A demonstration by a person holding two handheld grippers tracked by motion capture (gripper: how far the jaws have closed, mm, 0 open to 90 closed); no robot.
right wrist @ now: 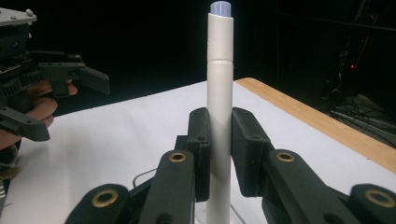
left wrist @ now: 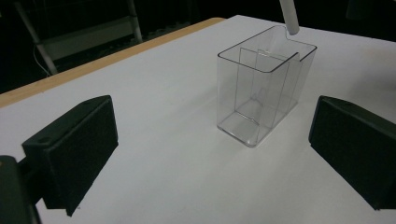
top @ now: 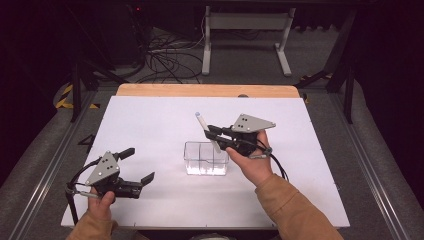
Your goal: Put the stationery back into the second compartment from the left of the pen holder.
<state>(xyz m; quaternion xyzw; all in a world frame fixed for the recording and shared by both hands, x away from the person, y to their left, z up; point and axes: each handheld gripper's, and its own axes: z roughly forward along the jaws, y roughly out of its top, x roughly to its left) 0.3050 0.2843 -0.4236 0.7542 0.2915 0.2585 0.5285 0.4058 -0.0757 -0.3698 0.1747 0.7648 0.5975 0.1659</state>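
Observation:
A white marker pen [top: 204,128] with a pale cap stands nearly upright, pinched between the pads of my right gripper [top: 212,134]. In the right gripper view the pen [right wrist: 219,102] rises between the two black pads, cap end up. Its lower end hangs over the right side of a clear plastic divided box [top: 205,158] in the middle of the white table [top: 150,125]. My left gripper [top: 140,165] rests open near the table's front left, aimed at the box [left wrist: 261,93], with nothing between its jaws. The pen's lower tip [left wrist: 289,18] shows above the box rim.
A wooden strip [top: 207,90] runs along the table's far edge. Beyond it stand a white metal frame [top: 245,35] and tangled cables [top: 165,60] on the floor. The person's hand [top: 255,165] and tan sleeve [top: 295,210] come in at the bottom right.

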